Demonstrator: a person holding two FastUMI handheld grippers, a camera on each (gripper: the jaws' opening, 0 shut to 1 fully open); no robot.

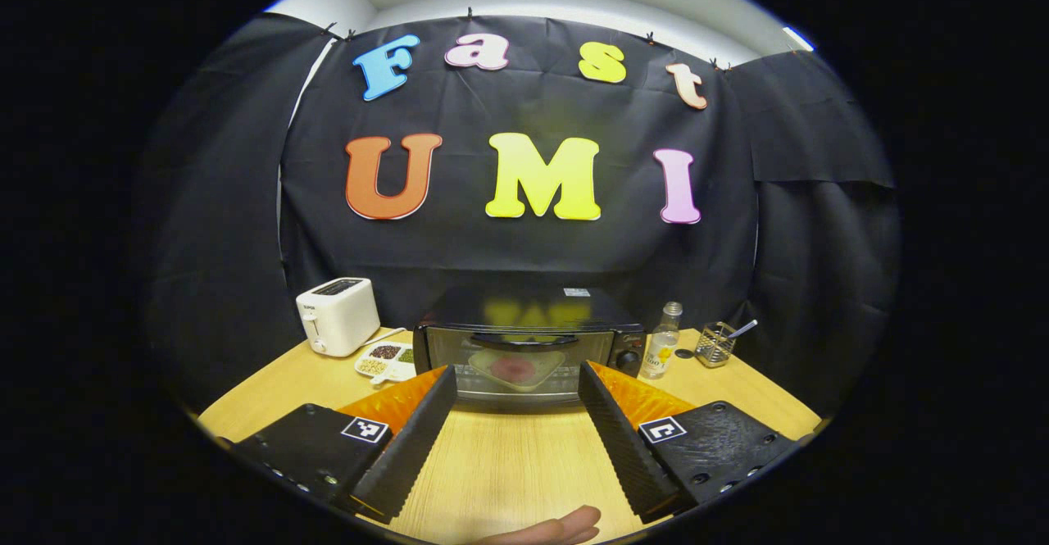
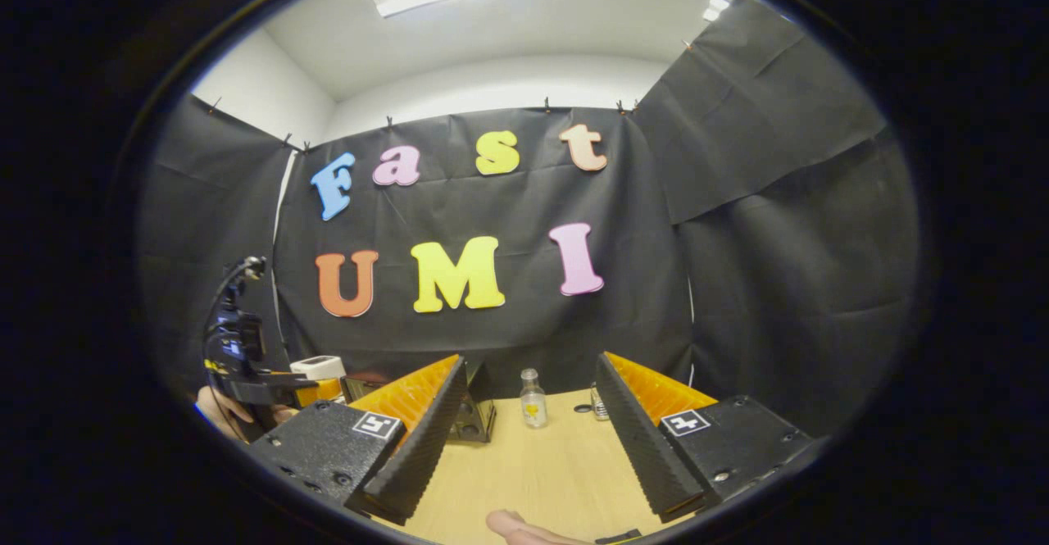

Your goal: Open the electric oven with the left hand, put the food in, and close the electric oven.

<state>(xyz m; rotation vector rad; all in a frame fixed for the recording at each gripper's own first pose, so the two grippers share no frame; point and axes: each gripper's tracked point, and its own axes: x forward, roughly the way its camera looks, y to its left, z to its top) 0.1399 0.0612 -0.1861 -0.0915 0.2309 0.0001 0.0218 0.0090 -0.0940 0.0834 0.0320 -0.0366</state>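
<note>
Wooden bench [image 1: 508,463] carries the closed electric oven [image 1: 529,356] straight ahead of the left hand-held gripper [image 1: 516,414], fingers wide, empty; food [image 1: 516,369] shows behind its glass door. Right hand-held gripper [image 2: 531,438] also wide, a bottle [image 2: 533,398] ahead

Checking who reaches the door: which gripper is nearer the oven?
Left. The left gripper faces the oven squarely; the right gripper points past its right side, toward the bottle.
</note>
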